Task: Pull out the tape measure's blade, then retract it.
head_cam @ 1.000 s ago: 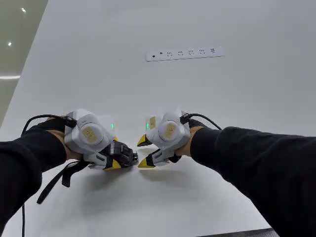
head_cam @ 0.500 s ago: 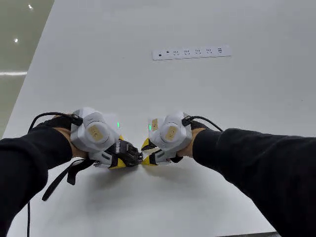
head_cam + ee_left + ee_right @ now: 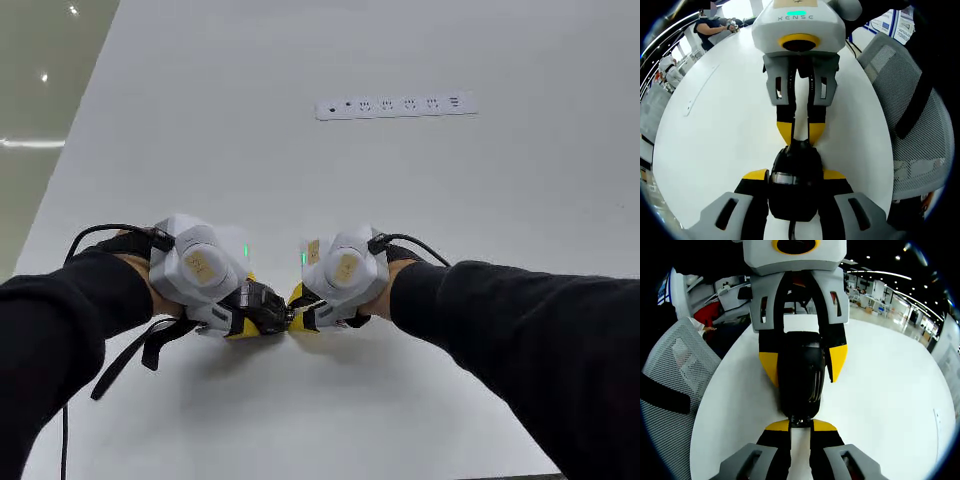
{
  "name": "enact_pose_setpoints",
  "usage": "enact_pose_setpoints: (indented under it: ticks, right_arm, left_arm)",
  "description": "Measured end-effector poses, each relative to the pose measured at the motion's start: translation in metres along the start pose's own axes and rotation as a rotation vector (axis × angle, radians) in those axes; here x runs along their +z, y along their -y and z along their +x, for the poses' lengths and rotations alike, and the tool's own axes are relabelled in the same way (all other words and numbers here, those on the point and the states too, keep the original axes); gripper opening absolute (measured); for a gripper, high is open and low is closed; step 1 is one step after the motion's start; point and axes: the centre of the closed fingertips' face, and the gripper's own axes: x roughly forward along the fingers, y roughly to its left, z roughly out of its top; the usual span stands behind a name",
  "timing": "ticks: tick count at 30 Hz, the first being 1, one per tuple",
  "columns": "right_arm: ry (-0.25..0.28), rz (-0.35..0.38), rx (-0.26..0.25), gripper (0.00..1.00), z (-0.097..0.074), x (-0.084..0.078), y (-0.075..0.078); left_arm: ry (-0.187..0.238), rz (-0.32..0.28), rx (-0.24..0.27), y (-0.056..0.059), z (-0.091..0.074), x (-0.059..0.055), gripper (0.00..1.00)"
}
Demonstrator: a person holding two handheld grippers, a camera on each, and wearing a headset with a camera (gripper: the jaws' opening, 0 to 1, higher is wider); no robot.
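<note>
Tape measure (image 3: 264, 306): its black case sits just above the table (image 3: 330, 410), clamped across its sides by the left gripper (image 3: 794, 175), jaws spread to the case's width. The case's long axis runs straight from one gripper to the other, with the mouth end facing the right gripper (image 3: 801, 426). That gripper meets it nose to nose, its yellow tips drawn narrow and touching the mouth end. They probably pinch the hook, though it is too small to make out. No blade shows yet. The pull should run along that axis, the right gripper drawing away from the left, which only needs to hold the case steady.
</note>
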Motion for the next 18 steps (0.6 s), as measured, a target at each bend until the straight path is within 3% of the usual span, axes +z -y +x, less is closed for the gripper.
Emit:
enact_pose_setpoints:
  ticks: [18]
  right_arm:
    - [-0.002, 0.028, -0.008, 0.07, -0.0054, -0.0058, 0.0002]
  left_arm:
    - [-0.004, 0.014, -0.008, -0.0010, -0.0004, -0.0019, 0.32]
